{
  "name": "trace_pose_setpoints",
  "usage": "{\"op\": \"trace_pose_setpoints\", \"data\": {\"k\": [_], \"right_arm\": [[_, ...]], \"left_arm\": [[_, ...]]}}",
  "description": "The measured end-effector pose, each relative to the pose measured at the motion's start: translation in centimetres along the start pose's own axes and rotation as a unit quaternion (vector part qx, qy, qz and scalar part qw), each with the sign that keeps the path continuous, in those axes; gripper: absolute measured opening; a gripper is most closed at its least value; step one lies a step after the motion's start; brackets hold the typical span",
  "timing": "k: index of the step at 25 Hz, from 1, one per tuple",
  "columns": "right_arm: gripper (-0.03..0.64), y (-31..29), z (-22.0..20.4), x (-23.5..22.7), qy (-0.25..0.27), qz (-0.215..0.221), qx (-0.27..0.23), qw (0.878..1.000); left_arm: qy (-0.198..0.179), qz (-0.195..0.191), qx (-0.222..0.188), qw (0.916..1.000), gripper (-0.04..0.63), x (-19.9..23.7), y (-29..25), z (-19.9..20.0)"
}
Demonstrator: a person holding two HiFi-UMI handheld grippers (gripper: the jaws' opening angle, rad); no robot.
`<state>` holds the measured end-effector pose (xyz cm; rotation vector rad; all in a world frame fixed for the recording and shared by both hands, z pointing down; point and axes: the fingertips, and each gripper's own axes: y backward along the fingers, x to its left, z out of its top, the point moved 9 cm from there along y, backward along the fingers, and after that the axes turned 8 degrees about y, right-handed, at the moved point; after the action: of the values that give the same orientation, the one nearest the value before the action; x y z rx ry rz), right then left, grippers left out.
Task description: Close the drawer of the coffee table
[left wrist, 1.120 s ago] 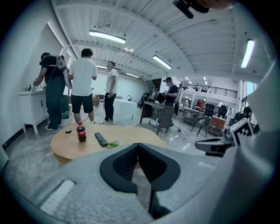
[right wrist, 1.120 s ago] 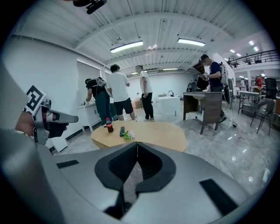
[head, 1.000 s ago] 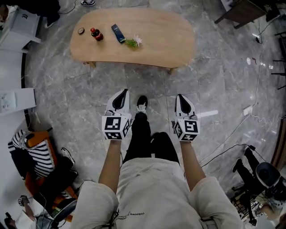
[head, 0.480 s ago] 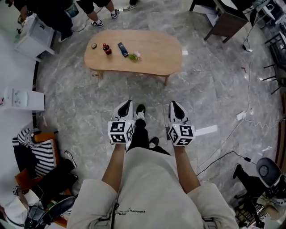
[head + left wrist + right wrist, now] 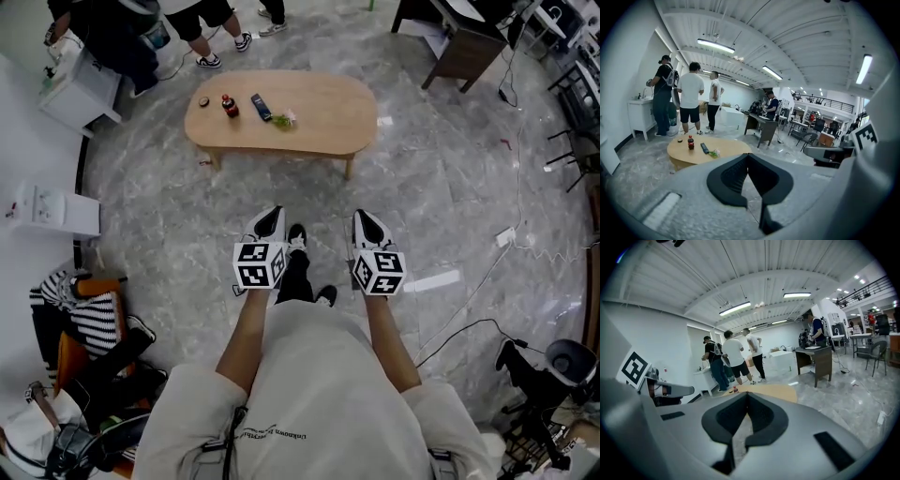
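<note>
The oval wooden coffee table [image 5: 309, 117] stands on the grey floor well ahead of me, and no drawer shows in any view. On its top lie a cola bottle [image 5: 227, 105], a dark remote [image 5: 261, 106] and a small flower [image 5: 284, 120]. My left gripper [image 5: 271, 217] and right gripper [image 5: 365, 220] are held side by side at waist height, far short of the table. Both are shut with nothing between the jaws. The left gripper [image 5: 748, 157] looks toward the table [image 5: 726, 149]. Past the right gripper [image 5: 747, 395], only part of the table [image 5: 778, 391] shows.
Several people [image 5: 202, 14] stand beyond the table near a white cabinet [image 5: 80, 94]. A dark desk [image 5: 459, 42] is at the back right. Clothes and bags [image 5: 80, 328] lie at my left, with cables [image 5: 487, 272] and a chair base [image 5: 553, 375] at my right.
The table now looks smaller and farther off, so I have moved back from it. Both grippers stay shut in front of me, drawn slightly closer together.
</note>
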<state>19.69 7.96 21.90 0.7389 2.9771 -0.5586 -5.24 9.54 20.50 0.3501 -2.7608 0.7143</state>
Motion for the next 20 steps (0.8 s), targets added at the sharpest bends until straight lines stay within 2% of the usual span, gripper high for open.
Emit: {"op": "trace_pose_setpoints", "data": {"k": [3, 8, 13, 16, 20], "right_arm": [[0.016, 0.3, -0.8, 0.0, 0.009, 0.014, 0.020, 1.000], [0.015, 1.2, -2.3, 0.6, -0.014, 0.030, 0.036, 0.999], [0.015, 1.8, -2.9, 2.2, 0.008, 0.038, 0.043, 0.998], [0.015, 2.1, -3.2, 2.9, 0.004, 0.042, 0.041, 0.998], [0.015, 3.2, -4.0, 2.6, -0.007, 0.039, 0.041, 0.998]], "left_arm": [[-0.001, 0.005, 0.010, 0.9999, 0.009, -0.7, 0.5, -1.2], [-0.006, 0.004, 0.021, 0.9998, 0.009, -1.3, 1.7, -2.4], [-0.010, -0.001, 0.022, 0.9997, 0.009, -1.9, 2.3, -3.0], [-0.016, -0.005, 0.027, 0.9995, 0.009, -1.9, 2.4, -3.4], [0.002, -0.025, 0.021, 0.9995, 0.009, -2.3, 2.4, -3.8]]}}
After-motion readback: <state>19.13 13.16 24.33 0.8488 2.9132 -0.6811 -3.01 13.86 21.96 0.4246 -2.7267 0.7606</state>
